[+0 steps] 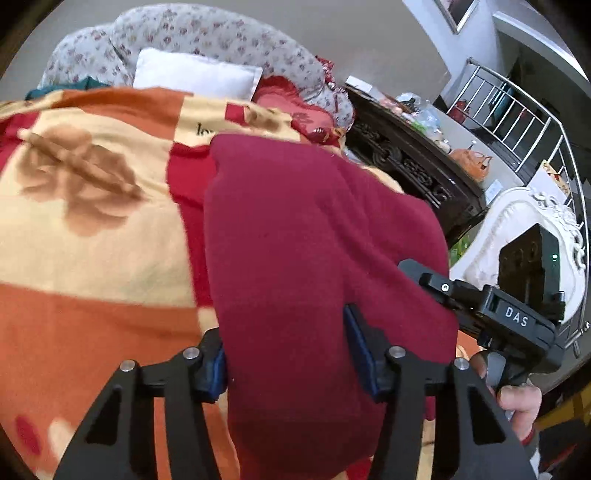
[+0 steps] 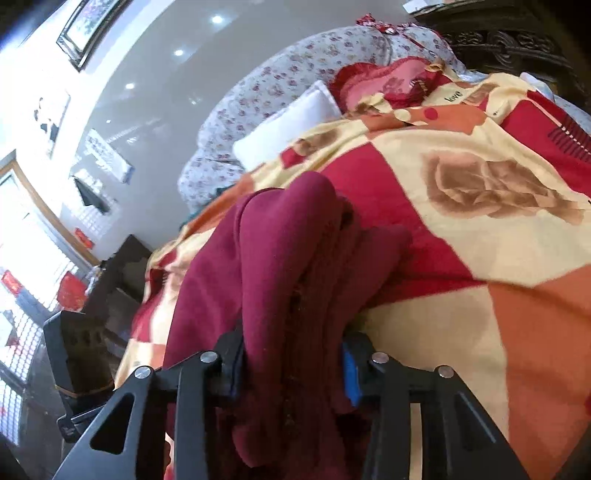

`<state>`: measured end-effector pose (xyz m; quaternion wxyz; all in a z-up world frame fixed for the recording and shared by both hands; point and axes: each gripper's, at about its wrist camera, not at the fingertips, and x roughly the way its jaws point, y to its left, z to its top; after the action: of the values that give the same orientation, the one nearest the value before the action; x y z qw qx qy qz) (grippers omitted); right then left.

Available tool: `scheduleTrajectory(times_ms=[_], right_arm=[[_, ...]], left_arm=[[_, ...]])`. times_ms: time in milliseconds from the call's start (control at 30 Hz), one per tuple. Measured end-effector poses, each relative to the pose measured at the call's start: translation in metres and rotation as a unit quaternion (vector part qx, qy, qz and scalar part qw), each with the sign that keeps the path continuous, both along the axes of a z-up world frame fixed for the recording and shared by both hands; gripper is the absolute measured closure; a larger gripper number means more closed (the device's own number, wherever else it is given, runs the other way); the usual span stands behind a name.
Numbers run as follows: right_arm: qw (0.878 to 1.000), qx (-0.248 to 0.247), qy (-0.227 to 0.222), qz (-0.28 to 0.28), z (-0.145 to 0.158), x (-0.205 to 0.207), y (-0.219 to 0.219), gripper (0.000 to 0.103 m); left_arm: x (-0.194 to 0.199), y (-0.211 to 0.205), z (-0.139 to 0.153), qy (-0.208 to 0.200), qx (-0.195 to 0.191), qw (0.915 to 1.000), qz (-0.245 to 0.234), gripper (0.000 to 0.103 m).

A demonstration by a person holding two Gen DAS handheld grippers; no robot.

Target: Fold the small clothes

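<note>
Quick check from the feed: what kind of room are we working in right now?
Most likely a bedroom in a home. The maroon garment lies on a bed spread with a rose-print blanket, a white pillow and floral bedding at its head, and a framed picture on the wall.

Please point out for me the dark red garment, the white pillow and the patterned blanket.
dark red garment (image 1: pixel 314 240), left wrist view, middle of the cloth.
white pillow (image 1: pixel 195 75), left wrist view, centre of its face.
patterned blanket (image 2: pixel 480 229), right wrist view, cream patch below the rose print.
</note>
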<state>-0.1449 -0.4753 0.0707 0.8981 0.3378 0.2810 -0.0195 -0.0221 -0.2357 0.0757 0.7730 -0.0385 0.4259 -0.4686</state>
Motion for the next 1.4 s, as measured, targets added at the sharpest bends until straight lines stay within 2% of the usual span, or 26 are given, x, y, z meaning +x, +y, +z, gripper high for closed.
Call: scheduleTrajectory(times_ms=[200,333,433,500,567,700,767,833,867,933,967,1033,1100,1233,1400], right_arm=[[0.998,-0.019,0.003,0.062,0.022,-0.026,0.07,0.059],[0.995,-0.016,0.026,0.093,0.009,-0.034,0.11,0.057],[0.992,-0.021,0.087,0.085,-0.021,-0.029,0.126,0.05],[0.991,-0.028,0.117,0.066,-0.033,-0.034,0.129,0.05],[0.992,-0.055,0.101,0.054,-0.023,-0.042,0.131,0.05],[0.992,-0.112,0.052,0.024,0.014,-0.061,0.138,0.05],[0.99,-0.126,0.031,0.049,0.026,-0.059,0.147,0.05],[0.985,-0.14,0.034,0.094,0.025,-0.047,0.162,0.051],[0.984,-0.145,0.044,0.098,0.02,-0.042,0.167,0.052],[0.977,-0.174,0.077,0.1,0.003,-0.027,0.174,0.064],[0.972,-0.192,0.095,0.095,-0.007,-0.016,0.174,0.067],[0.968,-0.209,0.114,0.078,-0.019,-0.002,0.166,0.077],[0.963,-0.23,0.127,0.062,-0.026,0.014,0.157,0.082],[0.965,-0.213,0.135,0.067,-0.03,0.032,0.144,0.082],[0.968,-0.214,0.098,0.081,0.001,-0.003,0.161,0.078]], left_arm=[[-0.038,0.077,0.019,0.008,0.014,0.9997,0.021,0.049],[-0.064,0.116,0.004,0.013,0.047,0.998,0.04,0.049],[-0.075,0.128,-0.022,0.018,0.08,0.9953,0.052,0.048],[-0.081,0.131,-0.035,0.011,0.112,0.9918,0.062,0.046],[-0.088,0.137,-0.03,-0.023,0.11,0.9912,0.07,0.041],[-0.109,0.143,-0.008,-0.096,0.119,0.9844,0.086,0.035],[-0.115,0.143,-0.003,-0.118,0.12,0.9817,0.089,0.027],[-0.12,0.139,-0.006,-0.135,0.133,0.9779,0.089,0.026],[-0.117,0.135,-0.008,-0.137,0.14,0.9766,0.089,0.026],[-0.115,0.129,-0.016,-0.135,0.159,0.9738,0.091,0.026],[-0.113,0.128,-0.021,-0.131,0.164,0.9733,0.092,0.026],[-0.11,0.127,-0.028,-0.12,0.157,0.9756,0.096,0.023],[-0.105,0.127,-0.03,-0.109,0.15,0.9768,0.107,0.019],[-0.104,0.125,-0.033,-0.098,0.147,0.9771,0.118,0.019],[-0.106,0.125,-0.035,-0.102,0.148,0.9761,0.122,0.018]])
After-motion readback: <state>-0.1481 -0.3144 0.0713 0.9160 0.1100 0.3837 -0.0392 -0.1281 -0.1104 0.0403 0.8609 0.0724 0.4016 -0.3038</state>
